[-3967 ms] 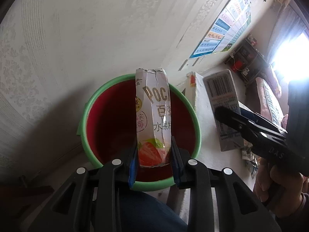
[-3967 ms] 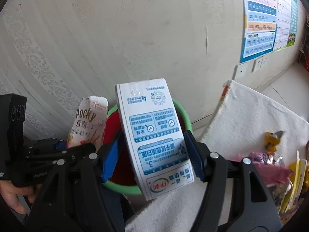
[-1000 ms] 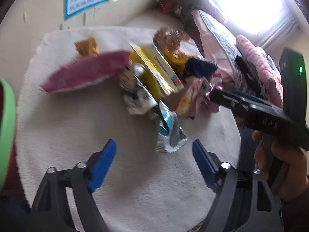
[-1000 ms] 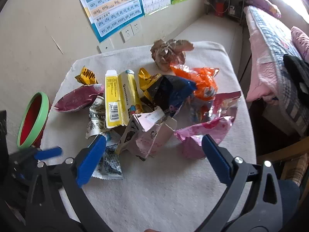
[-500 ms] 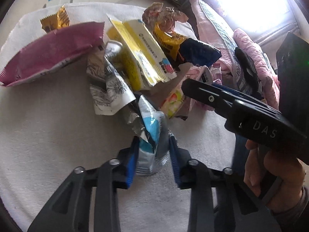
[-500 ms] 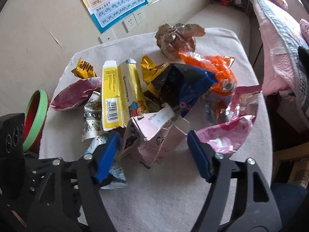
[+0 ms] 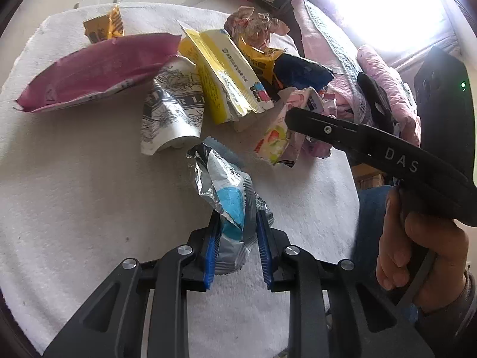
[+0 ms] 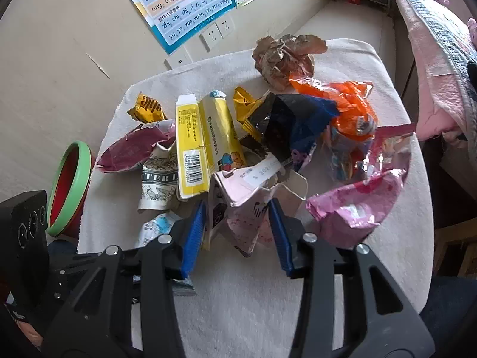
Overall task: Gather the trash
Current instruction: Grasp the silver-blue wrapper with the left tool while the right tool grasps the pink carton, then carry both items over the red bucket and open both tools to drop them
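Note:
My left gripper (image 7: 237, 238) is shut on a crumpled silver-and-blue wrapper (image 7: 228, 197), which also shows in the right wrist view (image 8: 155, 226). My right gripper (image 8: 237, 232) has its blue pads on either side of a torn pink carton (image 8: 241, 203); the jaws are narrowed around it and appear to touch its sides. The carton also shows in the left wrist view (image 7: 277, 140). The green-rimmed red bin (image 8: 71, 185) stands off the table's left edge. Trash lies heaped on the white cloth-covered table (image 8: 253, 298).
The pile holds a yellow carton (image 8: 202, 146), a maroon bag (image 8: 134, 149), a black-and-white paper cup (image 8: 158, 185), a dark blue bag (image 8: 292, 125), an orange wrapper (image 8: 348, 110), a pink foil bag (image 8: 366, 191) and crumpled brown paper (image 8: 283, 56). A bed (image 8: 432, 44) lies at the right.
Both grippers dropped their boxes at the bin and swung back to the table. My left gripper closed on the silver-and-blue wrapper. My right gripper narrowed around the pink carton.

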The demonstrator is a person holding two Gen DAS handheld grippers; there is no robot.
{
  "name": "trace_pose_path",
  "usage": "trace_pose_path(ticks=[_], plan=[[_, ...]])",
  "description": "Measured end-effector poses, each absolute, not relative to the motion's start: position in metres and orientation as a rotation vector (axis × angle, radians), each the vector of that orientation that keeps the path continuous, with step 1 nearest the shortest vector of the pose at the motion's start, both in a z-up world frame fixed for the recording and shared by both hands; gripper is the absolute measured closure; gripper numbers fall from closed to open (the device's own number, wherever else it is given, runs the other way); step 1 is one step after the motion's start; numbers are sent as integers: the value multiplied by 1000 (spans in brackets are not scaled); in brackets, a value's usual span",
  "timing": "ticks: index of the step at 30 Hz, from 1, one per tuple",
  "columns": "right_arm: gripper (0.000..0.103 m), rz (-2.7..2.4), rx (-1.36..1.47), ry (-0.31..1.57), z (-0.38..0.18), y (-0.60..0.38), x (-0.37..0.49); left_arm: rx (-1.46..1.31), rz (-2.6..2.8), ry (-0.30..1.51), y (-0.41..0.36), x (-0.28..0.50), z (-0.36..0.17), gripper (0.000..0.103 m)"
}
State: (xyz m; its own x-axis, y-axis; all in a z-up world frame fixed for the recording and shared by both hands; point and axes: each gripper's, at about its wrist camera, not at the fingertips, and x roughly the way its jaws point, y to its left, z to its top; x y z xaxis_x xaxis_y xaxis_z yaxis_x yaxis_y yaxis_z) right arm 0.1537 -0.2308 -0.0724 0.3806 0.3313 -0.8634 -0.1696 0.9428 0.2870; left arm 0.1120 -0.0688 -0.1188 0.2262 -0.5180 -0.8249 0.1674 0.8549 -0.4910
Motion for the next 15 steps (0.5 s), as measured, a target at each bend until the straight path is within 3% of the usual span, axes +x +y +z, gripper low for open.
trace_pose_path(ticks=[15], plan=[[60, 338, 105, 1060, -36, -220, 129, -280, -409, 1151, -29, 95, -78, 81]])
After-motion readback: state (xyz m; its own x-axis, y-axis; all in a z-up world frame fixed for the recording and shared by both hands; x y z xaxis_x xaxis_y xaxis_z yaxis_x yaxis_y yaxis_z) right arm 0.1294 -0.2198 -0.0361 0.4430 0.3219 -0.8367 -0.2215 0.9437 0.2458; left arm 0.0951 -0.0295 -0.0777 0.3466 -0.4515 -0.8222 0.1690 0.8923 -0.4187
